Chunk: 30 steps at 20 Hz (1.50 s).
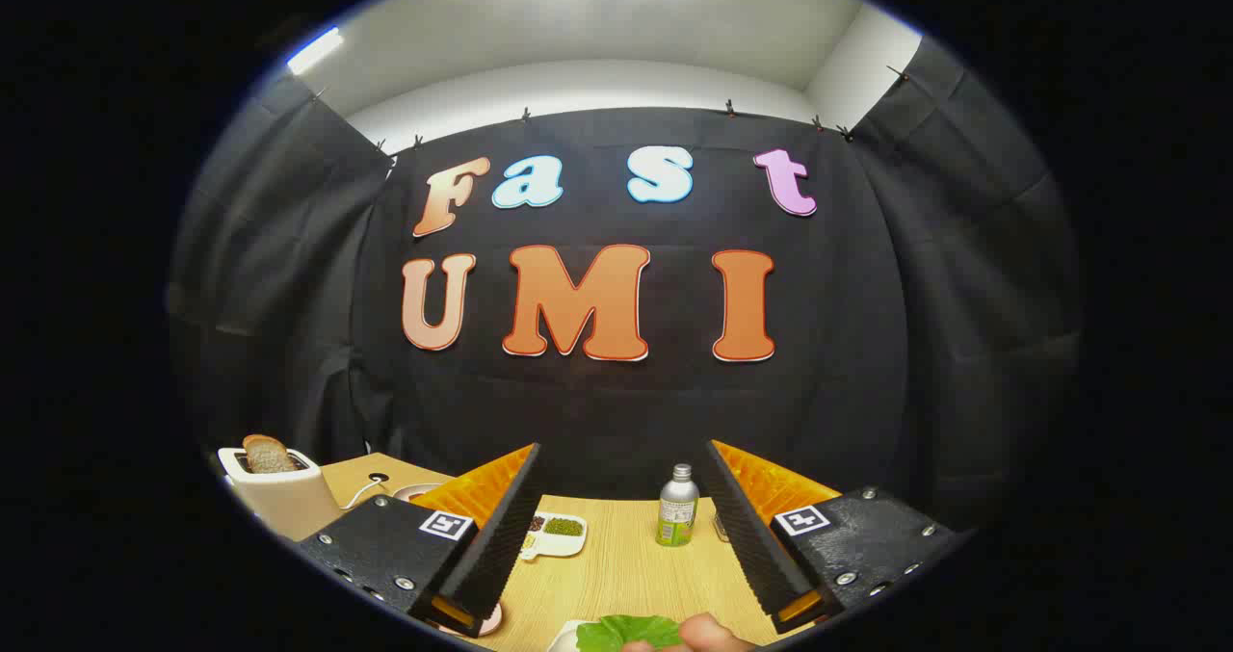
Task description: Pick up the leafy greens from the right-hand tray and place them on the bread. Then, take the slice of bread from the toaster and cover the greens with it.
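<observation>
1. Nearest to you, the leafy greens (628, 632) lie low between your two fingers, on a white tray (566, 638) whose rim peeks out beside them; a fingertip of someone's hand (708, 631) touches the leaf's near edge.
2. Your gripper (621, 527) stands wide open, fingers spread well apart and pressing on nothing, with bare wooden table (626, 565) between them.
3. Each finger carries a square black-and-white marker tag on its block; it is a pattern, not words you could read.
4. Beside your left finger's lower end, a slice of a pinkish round plate (491, 619) shows; whether the bread base sits on it you cannot tell.
5. Just ahead of your left finger sits a small white divided dish (556, 534) holding dark, green and yellowish bits in separate compartments.
6. Ahead, close to your right finger, a small metal bottle (678, 507) stands upright with a green label; its print is too small to read.
7. Well off beyond your left finger, a white toaster (279, 498) stands with a slice of bread (266, 455) sticking up from its slot, a cable (364, 489) trailing beside it.
</observation>
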Tool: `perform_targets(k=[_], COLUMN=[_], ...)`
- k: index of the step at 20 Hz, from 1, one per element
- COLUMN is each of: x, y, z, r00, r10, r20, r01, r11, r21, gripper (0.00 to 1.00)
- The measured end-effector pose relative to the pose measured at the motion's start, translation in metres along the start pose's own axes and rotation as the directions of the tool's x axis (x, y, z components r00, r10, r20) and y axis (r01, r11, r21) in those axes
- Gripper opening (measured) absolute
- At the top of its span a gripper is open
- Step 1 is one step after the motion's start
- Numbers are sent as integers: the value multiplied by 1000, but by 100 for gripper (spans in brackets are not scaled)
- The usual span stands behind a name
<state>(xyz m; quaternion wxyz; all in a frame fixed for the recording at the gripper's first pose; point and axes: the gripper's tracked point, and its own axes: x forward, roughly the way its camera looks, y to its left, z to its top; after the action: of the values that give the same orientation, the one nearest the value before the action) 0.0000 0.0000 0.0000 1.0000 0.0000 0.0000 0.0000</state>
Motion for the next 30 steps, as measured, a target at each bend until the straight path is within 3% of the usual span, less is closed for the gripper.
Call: perform_targets(k=[13, 21, 26, 30], x=[-7, -5, -4, -7], y=[13, 34, 33, 27], z=[6, -34, -71, -117], r00=[999, 984, 953, 897], r10=[48, 117, 133, 131], r20=[1, -133, -271, -422], r01=[-48, -116, -128, -123], r11=[999, 993, 991, 991], r21=[1, 13, 37, 45], gripper=[98, 98, 98, 98])
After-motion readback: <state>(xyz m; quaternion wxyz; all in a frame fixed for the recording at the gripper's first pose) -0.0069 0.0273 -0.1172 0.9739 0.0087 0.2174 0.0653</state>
